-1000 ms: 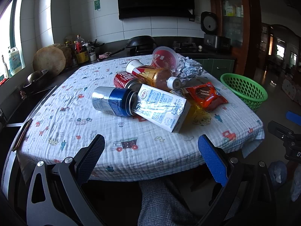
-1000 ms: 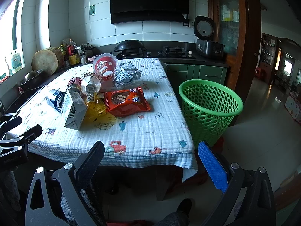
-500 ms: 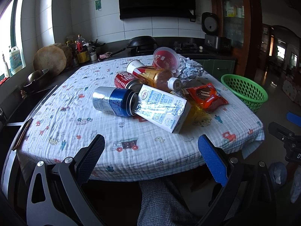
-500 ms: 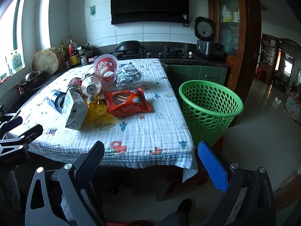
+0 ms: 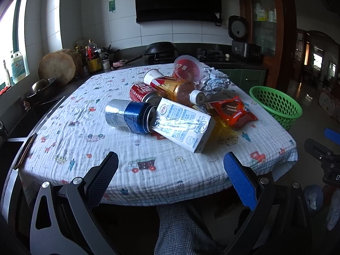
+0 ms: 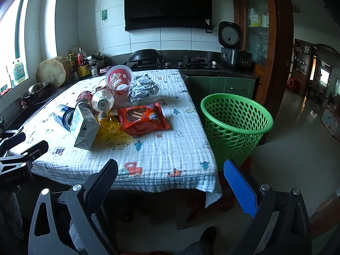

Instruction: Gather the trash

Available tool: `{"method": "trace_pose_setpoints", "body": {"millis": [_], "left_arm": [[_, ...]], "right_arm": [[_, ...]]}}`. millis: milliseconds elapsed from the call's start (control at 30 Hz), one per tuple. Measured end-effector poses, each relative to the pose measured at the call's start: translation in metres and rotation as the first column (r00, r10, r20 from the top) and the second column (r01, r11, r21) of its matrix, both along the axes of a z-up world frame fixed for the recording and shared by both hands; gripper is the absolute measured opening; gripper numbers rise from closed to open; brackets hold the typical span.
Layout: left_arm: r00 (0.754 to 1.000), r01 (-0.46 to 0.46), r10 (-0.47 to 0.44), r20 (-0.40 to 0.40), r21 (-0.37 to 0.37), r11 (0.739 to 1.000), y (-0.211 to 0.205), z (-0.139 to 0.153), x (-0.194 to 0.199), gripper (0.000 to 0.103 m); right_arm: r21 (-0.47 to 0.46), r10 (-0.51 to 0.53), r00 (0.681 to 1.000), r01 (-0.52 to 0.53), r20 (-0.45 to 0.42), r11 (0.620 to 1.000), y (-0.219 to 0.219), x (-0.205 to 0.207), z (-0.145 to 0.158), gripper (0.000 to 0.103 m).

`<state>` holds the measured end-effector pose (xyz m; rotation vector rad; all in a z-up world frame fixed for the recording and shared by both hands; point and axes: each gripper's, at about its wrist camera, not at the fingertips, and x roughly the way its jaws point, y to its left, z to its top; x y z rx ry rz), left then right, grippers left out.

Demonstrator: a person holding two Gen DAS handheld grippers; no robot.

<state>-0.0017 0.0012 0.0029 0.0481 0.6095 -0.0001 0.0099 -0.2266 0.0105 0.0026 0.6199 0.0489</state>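
Yellow wrapper (image 6: 108,127) half hidden under carton (image 6: 84,127), label unreadable

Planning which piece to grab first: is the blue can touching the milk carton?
Touching. In the left wrist view the blue can lies on its side with its open end pressed against the milk carton, no tablecloth showing between them.

A: What can you read? 
B: You can make out "伊利" on the milk carton (image 5: 182,125). The red can (image 5: 142,91) carries white script, too warped to read. 
A: Anything else? 
B: Other labels blur out.
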Motion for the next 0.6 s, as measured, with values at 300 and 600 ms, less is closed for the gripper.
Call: {"method": "trace_pose_setpoints", "body": {"millis": [300, 600], "left_arm": [[1.0, -0.001, 0.001, -0.002, -0.003, 1.0, -0.0004, 0.0019, 0.0013, 0.098], [1.0, 0.0, 0.0, -0.002, -0.005, 1.0, -0.0012, 0.0029, 0.0026, 0.098]], "right_arm": [[0.0, -0.002, 1.0, 0.002, 0.001, 1.0, -0.0003, 0.0006, 0.0005, 0.097], [0.0, -0.001, 1.0, 0.001, 0.006, 1.0, 0.0001, 0.0012, 0.0016, 0.097]]}}
